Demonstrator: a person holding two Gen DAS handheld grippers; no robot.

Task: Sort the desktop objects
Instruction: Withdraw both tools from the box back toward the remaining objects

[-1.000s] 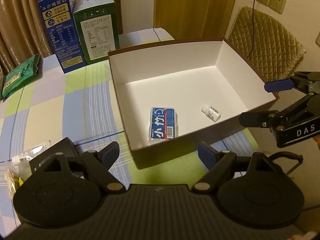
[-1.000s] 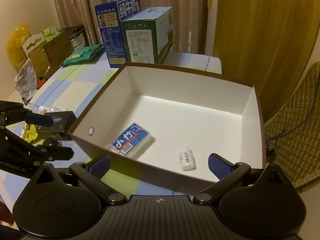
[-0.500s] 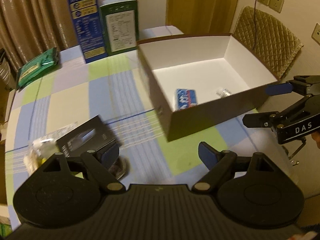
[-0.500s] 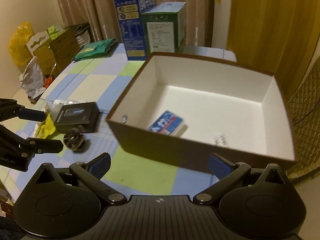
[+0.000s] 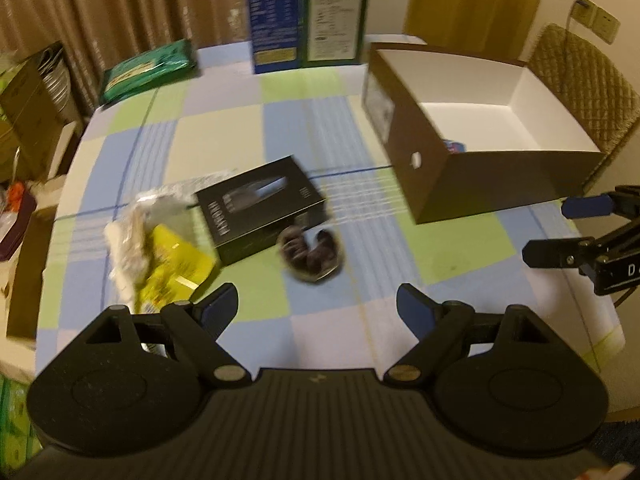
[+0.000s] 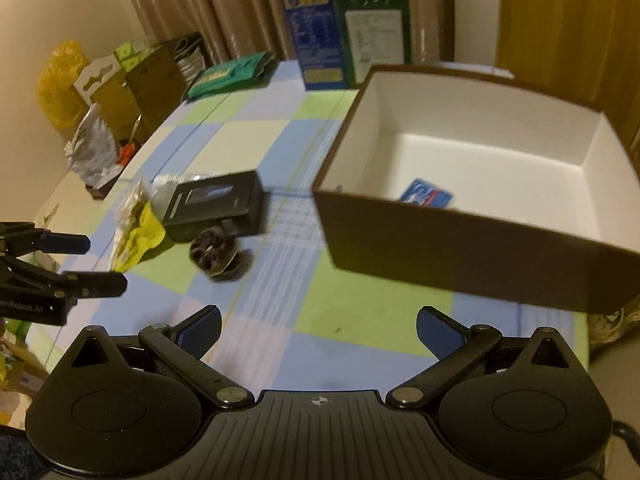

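Black jaws of left gripper [image 5: 318,306] and right gripper [image 6: 318,326] gape wide, holding nothing.

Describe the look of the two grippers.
Both are matte black. The left gripper and right gripper each have two round hubs, a ribbed centre plate, angled link arms with brass-coloured pivot pins, and blue finger pads. White lettering runs along each body's side, only partly readable. No cables or sleeves show.

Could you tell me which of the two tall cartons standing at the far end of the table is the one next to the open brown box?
The green carton: it stands right of the blue carton, nearest the white-lined brown box.
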